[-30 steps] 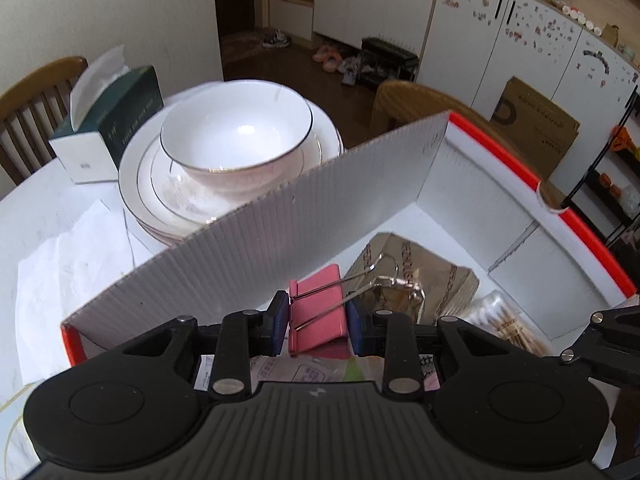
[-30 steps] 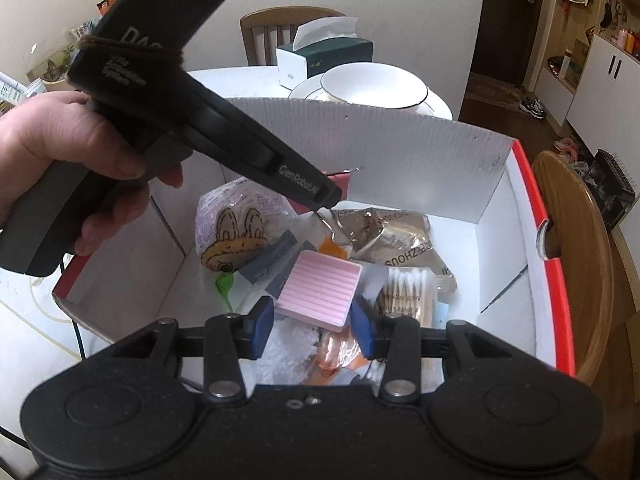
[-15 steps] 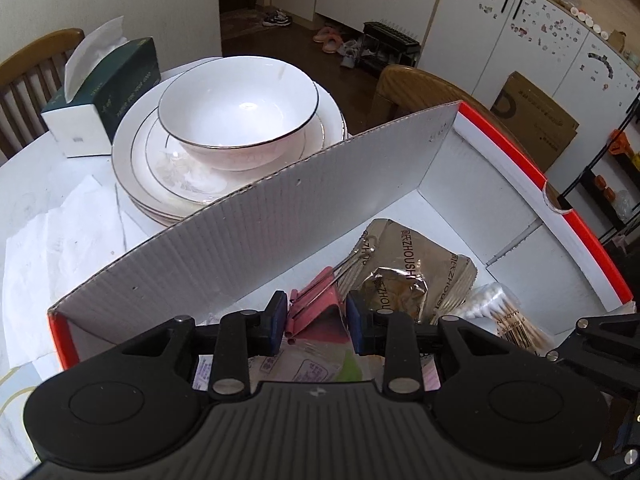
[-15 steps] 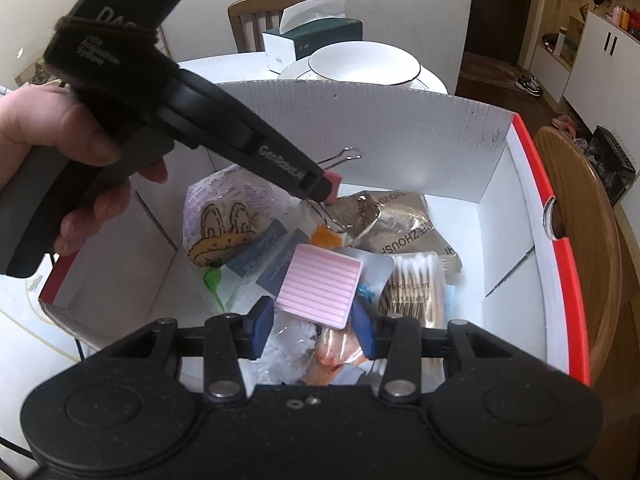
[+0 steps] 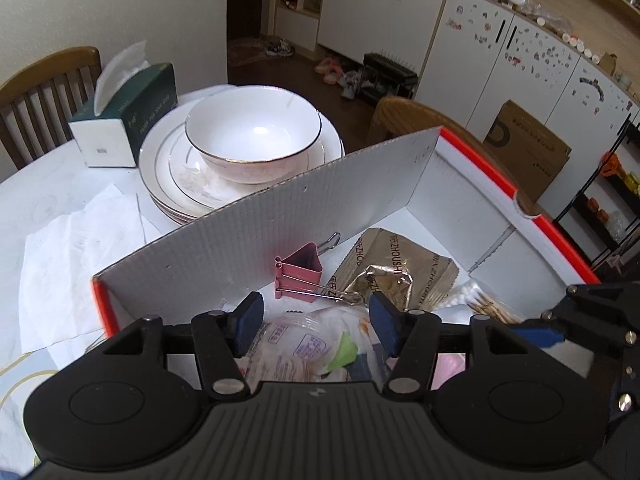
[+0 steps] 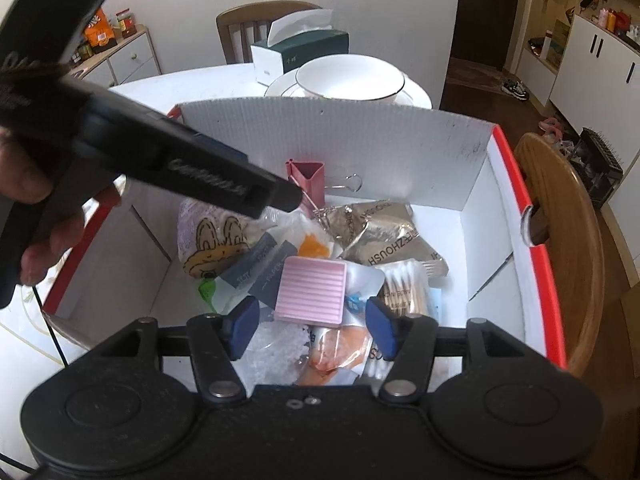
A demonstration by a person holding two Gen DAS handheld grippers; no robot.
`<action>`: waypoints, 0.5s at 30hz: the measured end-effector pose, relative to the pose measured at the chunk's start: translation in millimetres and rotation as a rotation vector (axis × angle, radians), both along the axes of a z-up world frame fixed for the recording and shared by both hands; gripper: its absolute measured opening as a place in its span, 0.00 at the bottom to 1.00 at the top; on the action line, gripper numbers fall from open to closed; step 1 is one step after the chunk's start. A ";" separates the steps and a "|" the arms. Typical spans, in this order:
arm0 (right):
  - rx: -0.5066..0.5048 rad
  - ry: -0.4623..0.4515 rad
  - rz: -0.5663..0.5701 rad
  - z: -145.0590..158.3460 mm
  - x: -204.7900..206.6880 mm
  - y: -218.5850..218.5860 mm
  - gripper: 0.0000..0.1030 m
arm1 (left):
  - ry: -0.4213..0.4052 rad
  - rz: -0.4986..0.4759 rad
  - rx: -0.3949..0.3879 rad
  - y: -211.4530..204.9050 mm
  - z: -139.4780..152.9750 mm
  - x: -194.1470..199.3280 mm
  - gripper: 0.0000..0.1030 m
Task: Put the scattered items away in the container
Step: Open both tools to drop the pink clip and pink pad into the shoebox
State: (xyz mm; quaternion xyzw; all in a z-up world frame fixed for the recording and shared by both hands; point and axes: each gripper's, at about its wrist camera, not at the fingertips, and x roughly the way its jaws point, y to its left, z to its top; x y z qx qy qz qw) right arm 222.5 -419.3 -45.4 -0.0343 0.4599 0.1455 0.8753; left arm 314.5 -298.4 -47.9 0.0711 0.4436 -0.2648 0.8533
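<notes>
Table [image 5: 52, 192] | box [image 5: 248, 236]: binder clip [image 5: 300, 276] loose | left claw [image 5: 316, 322], right claw [image 6: 314, 320] released

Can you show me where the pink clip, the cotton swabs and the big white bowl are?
pink clip [image 5: 299, 273], left wrist view, its folded body.
cotton swabs [image 6: 404, 285], right wrist view, mid-pack.
white bowl [image 5: 254, 138], left wrist view, inside.

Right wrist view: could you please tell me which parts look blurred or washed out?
Right wrist view: the left hand-held gripper crossing the upper left is motion-blurred, its lettering smeared; the box contents stay sharp. Left wrist view: glare spot inside the bowl.
</notes>
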 end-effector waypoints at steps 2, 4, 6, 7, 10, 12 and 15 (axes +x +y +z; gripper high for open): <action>0.000 -0.012 -0.005 4.5 -2.5 -1.0 0.60 | -0.018 0.000 -0.012 4.1 5.7 -6.9 0.56; 0.000 -0.022 -0.010 8.7 -4.7 -1.4 0.61 | -0.038 -0.003 -0.024 8.4 11.8 -14.2 0.56; 0.000 -0.033 -0.017 12.5 -6.9 -1.7 0.61 | -0.060 -0.002 -0.040 13.3 18.3 -22.1 0.56; 0.000 -0.038 -0.019 14.5 -8.3 -2.1 0.62 | -0.074 -0.003 -0.050 15.8 21.5 -26.3 0.58; 0.006 -0.052 -0.032 19.7 -12.7 -4.5 0.62 | -0.127 0.005 -0.078 23.4 32.5 -39.8 0.58; 0.010 -0.058 -0.040 22.3 -15.3 -5.4 0.62 | -0.154 0.012 -0.086 26.9 39.0 -47.7 0.59; 0.012 -0.067 -0.052 25.7 -19.3 -6.4 0.63 | -0.178 0.013 -0.094 32.9 45.6 -58.6 0.59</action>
